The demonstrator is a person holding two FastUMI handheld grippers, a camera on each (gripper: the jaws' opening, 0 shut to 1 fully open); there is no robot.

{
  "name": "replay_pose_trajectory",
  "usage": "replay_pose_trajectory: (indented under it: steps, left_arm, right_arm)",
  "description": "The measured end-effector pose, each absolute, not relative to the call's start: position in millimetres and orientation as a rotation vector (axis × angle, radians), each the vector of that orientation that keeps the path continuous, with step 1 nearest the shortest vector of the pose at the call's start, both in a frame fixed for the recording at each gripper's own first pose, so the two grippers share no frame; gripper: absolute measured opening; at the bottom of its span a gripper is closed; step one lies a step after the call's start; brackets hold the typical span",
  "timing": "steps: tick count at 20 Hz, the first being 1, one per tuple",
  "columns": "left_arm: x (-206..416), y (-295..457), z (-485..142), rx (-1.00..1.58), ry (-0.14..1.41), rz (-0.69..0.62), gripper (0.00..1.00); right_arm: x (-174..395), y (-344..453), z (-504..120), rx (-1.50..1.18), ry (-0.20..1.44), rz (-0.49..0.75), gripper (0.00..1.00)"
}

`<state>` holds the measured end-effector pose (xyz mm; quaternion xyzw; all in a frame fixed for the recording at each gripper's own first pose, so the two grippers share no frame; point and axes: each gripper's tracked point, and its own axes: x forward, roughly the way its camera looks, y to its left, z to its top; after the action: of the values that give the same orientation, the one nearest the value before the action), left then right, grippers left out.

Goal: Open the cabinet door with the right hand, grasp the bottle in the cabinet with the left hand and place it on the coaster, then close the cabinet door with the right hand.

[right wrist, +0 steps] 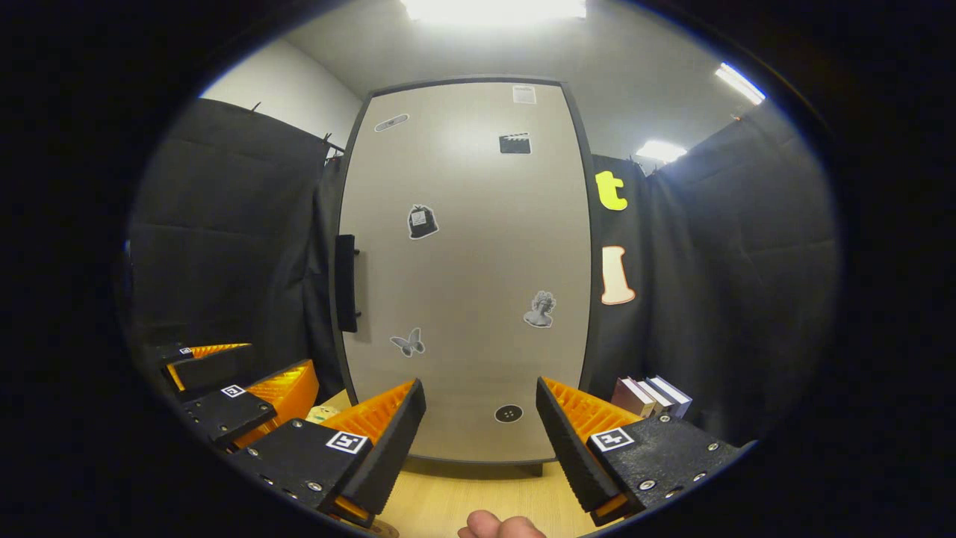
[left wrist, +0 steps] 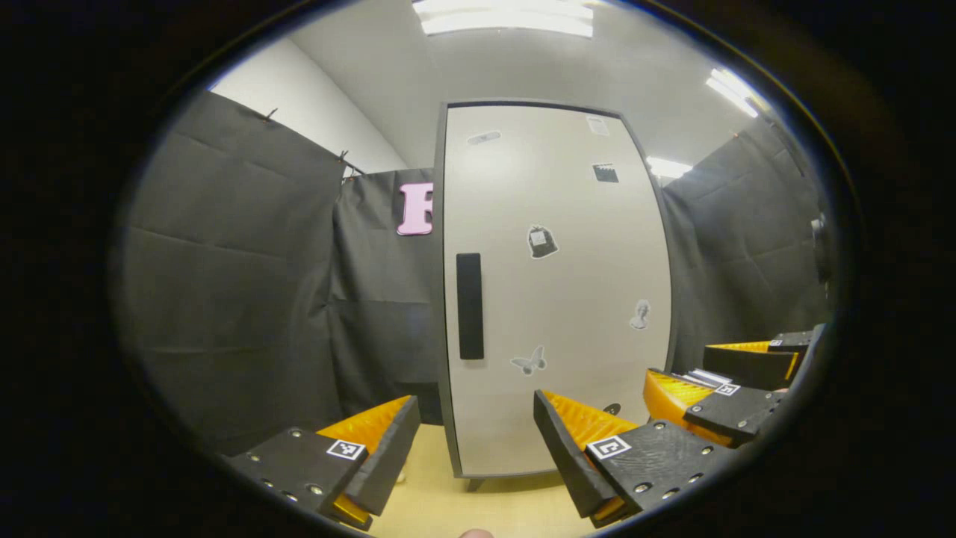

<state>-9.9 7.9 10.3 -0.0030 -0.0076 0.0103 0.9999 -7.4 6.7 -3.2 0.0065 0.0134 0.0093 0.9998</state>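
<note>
The pale cabinet door is closed, with stickers on it and a black vertical handle near its left edge. The bottle is hidden behind the door. My left gripper is open, facing the door's lower part a short way off and holding nothing. My right gripper is also open and empty in front of the door, right of the handle. In the left gripper view it stands at the right. A small pale round thing, possibly the coaster, lies on the table by the cabinet's left foot.
The cabinet stands on a light wooden table. A few books stand right of the cabinet. Black cloth walls close in both sides. A person's fingertip shows at the bottom edge.
</note>
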Motion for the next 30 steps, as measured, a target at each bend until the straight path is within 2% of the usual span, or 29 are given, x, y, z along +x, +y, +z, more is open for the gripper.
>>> replay_pose_trajectory:
  steps: [10,30]
  left_arm:
    - [-6.7,10.4,8.8,-0.039,-0.012,-0.001,0.92]
    - [1.5,14.8,9.0,-0.042,-0.011,-0.023,0.92]
  right_arm:
    - [-8.4,-2.2,1.8,-0.001,0.022,-0.022,0.93]
    - [2.7,1.7,2.0,0.004,0.036,-0.008,0.94]
